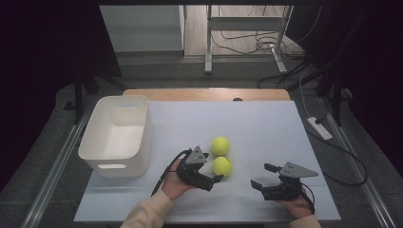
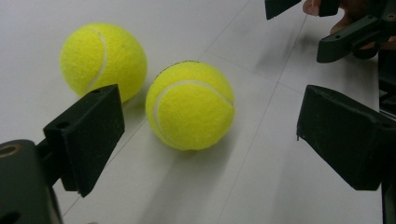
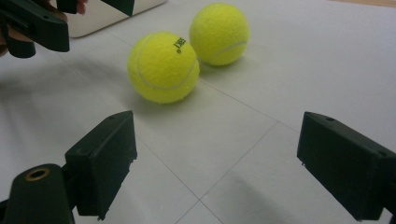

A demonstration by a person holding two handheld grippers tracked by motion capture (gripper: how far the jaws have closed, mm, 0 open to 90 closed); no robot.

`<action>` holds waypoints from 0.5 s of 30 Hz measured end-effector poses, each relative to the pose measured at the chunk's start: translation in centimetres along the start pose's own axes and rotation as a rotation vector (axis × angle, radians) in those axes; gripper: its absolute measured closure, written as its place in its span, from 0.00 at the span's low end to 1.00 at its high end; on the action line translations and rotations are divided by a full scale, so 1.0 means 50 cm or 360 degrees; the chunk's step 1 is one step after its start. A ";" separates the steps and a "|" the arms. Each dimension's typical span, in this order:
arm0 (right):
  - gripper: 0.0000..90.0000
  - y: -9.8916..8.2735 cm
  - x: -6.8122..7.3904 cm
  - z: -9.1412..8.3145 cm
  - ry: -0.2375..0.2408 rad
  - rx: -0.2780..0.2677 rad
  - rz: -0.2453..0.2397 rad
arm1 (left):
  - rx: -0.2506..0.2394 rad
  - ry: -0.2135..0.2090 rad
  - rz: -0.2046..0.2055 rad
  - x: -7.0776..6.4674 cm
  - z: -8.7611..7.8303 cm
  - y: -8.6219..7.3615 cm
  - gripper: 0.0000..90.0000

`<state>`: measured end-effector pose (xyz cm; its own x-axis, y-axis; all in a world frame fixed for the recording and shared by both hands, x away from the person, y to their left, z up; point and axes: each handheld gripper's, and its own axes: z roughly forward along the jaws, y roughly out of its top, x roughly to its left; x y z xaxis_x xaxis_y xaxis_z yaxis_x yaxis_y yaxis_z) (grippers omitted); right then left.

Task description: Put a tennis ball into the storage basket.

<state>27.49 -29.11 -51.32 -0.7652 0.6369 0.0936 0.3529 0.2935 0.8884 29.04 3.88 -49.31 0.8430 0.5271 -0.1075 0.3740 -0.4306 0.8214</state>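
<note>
The counter (image 1: 266, 123) carries a white bin (image 1: 116, 135) at about nine o'clock and two tennis balls near its middle. The nearer ball (image 1: 222, 166) lies just beside, perhaps touching, the farther ball (image 1: 220, 146), which sits at its twelve o'clock.

The left tool (image 1: 219, 178) stands open and empty at the nearer ball's seven o'clock, one jaw tip close to it. The right tool (image 1: 263, 176), likewise open and empty, waits well apart at four o'clock.

To take the nearer ball cleanly, the left tool should probably straddle it across its widest part, keeping the far jaw clear of the neighbour so that ball does not roll away.

Small black lettering is printed on the nearer ball; it is too small to read.
</note>
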 end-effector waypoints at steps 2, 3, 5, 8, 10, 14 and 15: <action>0.13 0.000 0.000 0.000 0.0000 0.0000 -0.0001 | 0.0006 -0.0001 -0.0004 0.001 0.004 0.001 0.09; 0.13 0.000 0.000 0.000 -0.0002 0.0002 0.0000 | 0.0007 -0.0003 -0.0004 0.001 0.006 0.001 0.09; 0.13 0.000 0.000 0.000 -0.0002 0.0003 0.0000 | 0.0011 -0.0001 -0.0002 0.001 0.008 0.001 0.09; 0.13 0.000 0.000 0.000 0.0002 0.0003 -0.0002 | 0.0018 0.0006 0.0006 0.005 0.012 0.003 0.09; 0.13 0.000 0.000 0.000 0.0001 0.0005 0.0002 | 0.0020 0.0007 0.0005 0.007 0.015 0.006 0.09; 0.13 0.000 0.000 0.000 0.0003 0.0004 0.0005 | 0.0037 -0.0007 -0.0004 0.010 0.023 0.009 0.09; 0.13 0.000 -0.001 0.000 0.0002 0.0004 0.0005 | 0.0044 -0.0005 -0.0001 0.011 0.025 0.009 0.09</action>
<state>27.50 -29.15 -51.33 -0.7649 0.6368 0.0972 0.3568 0.2932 0.8870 30.14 3.05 -49.68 0.8441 0.5248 -0.1098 0.3849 -0.4506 0.8055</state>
